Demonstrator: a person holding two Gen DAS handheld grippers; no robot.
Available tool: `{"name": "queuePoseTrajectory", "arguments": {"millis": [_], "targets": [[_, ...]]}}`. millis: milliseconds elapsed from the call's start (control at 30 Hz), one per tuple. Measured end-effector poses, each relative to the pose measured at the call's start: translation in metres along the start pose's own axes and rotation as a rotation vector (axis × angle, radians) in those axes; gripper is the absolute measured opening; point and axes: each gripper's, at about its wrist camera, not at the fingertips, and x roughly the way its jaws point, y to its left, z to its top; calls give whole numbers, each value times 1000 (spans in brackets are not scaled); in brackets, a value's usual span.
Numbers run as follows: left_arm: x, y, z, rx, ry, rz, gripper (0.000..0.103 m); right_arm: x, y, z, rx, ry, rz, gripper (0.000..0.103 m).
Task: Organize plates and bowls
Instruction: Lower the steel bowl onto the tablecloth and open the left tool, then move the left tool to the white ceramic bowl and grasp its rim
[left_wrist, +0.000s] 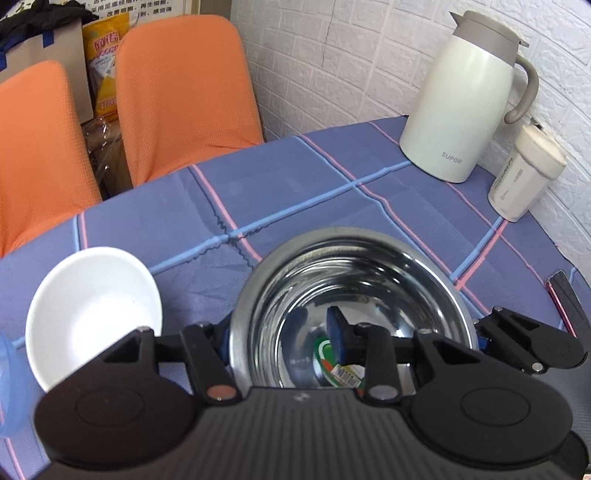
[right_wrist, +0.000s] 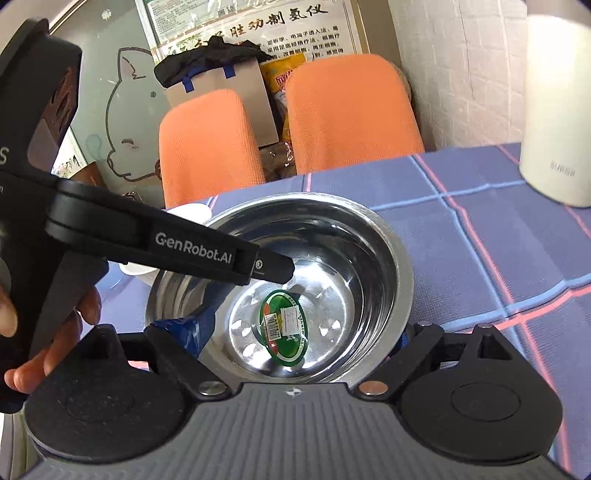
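Note:
A steel bowl (left_wrist: 351, 280) (right_wrist: 332, 251) with a green sticker (right_wrist: 284, 328) on its bottom stands on the checked tablecloth (left_wrist: 288, 192). My left gripper (left_wrist: 279, 336) is open astride the bowl's left rim. One blue pad (left_wrist: 221, 343) is outside the wall, the other (left_wrist: 336, 328) hangs inside without touching it. In the right wrist view its inner finger (right_wrist: 273, 267) reaches over the rim. My right gripper (right_wrist: 295, 332) is wide open at the bowl's near side. A white bowl (left_wrist: 92, 314) sits just left of the steel one.
A white jug (left_wrist: 461, 99) and a cream tumbler (left_wrist: 524, 173) stand at the far right by the brick-pattern wall. Two orange chairs (left_wrist: 184, 92) line the table's far edge. A pale blue item (left_wrist: 7, 387) pokes in at the left, a dark object (left_wrist: 569, 299) at the right.

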Motion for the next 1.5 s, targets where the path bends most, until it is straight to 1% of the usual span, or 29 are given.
{"name": "queuePoseTrajectory", "arguments": {"millis": [100, 167, 267, 433, 567, 700, 867, 900, 933, 967, 1000, 1033, 1100, 1133, 1200, 1300, 1400, 1500], "targets": [[-15, -6, -9, -8, 0, -1, 32, -14, 8, -4, -9, 0, -2, 78], [-27, -11, -20, -10, 0, 3, 32, -26, 15, -10, -19, 0, 2, 79], [-52, -15, -50, -17, -9, 8, 33, -46, 29, -27, -22, 1, 25, 79], [-88, -16, -110, -36, -3, 24, 34, -75, 59, -65, -38, 24, 59, 80], [-103, -13, -152, -70, 4, 28, 34, -87, 79, -91, -52, 46, 65, 80], [-107, -12, -178, -91, 12, 28, 35, -90, 87, -106, -42, 75, 69, 81], [-105, -10, -192, -104, 1, 41, 36, -85, 87, -114, -30, 97, 82, 81], [-103, -10, -194, -108, 3, 39, 39, -82, 88, -113, -26, 104, 83, 81], [-101, -9, -195, -106, -6, 37, 46, -84, 89, -119, -27, 92, 84, 81], [-100, -10, -195, -98, -17, 41, 49, -84, 88, -118, -23, 90, 86, 80], [-99, -11, -194, -93, -20, 46, 57, -85, 87, -120, -6, 95, 92, 79], [-99, -11, -194, -83, -27, 66, 70, -87, 85, -119, 17, 99, 101, 79], [-107, -11, -194, -69, -65, 106, 73, -99, 77, -117, 61, 86, 118, 80], [-115, -9, -193, -74, -94, 103, 73, -107, 74, -116, 63, 66, 117, 80], [-131, -4, -190, -88, -142, 99, 73, -123, 68, -116, 66, 11, 77, 80], [-150, 3, -185, -111, -181, 117, 73, -136, 59, -111, 79, -24, 47, 80], [-161, 10, -184, -126, -199, 135, 73, -138, 53, -107, 78, -24, 21, 80], [-165, 17, -187, -138, -196, 150, 73, -132, 49, -103, 88, -7, 6, 80]]}}
